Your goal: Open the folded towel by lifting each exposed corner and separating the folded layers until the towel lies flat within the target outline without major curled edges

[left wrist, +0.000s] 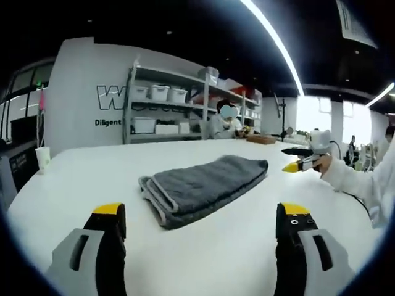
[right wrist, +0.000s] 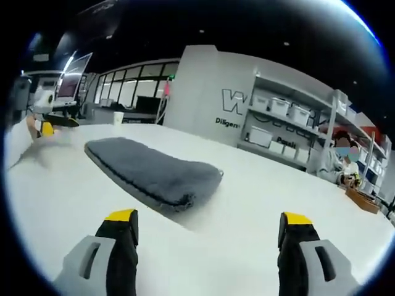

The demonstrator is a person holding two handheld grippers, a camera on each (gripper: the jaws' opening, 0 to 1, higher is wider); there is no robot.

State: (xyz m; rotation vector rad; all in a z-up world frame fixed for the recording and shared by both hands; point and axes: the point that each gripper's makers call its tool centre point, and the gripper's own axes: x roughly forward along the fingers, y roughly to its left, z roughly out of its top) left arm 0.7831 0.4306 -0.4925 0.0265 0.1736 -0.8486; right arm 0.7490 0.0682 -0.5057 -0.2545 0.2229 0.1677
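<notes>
A grey towel lies folded in several layers on the white table, its stacked folded edges facing the left gripper view. My left gripper hovers just short of that near edge, jaws wide open and empty. Off the towel's right end my right gripper is held above the table by a hand in a white sleeve. In the right gripper view the towel stretches away to the left. My right gripper stands open and empty a short way from its rounded end. The left gripper shows far left.
A paper cup stands at the table's left edge. A wooden box sits at the far side, where a person sits before metal shelves with white bins. Bare tabletop surrounds the towel.
</notes>
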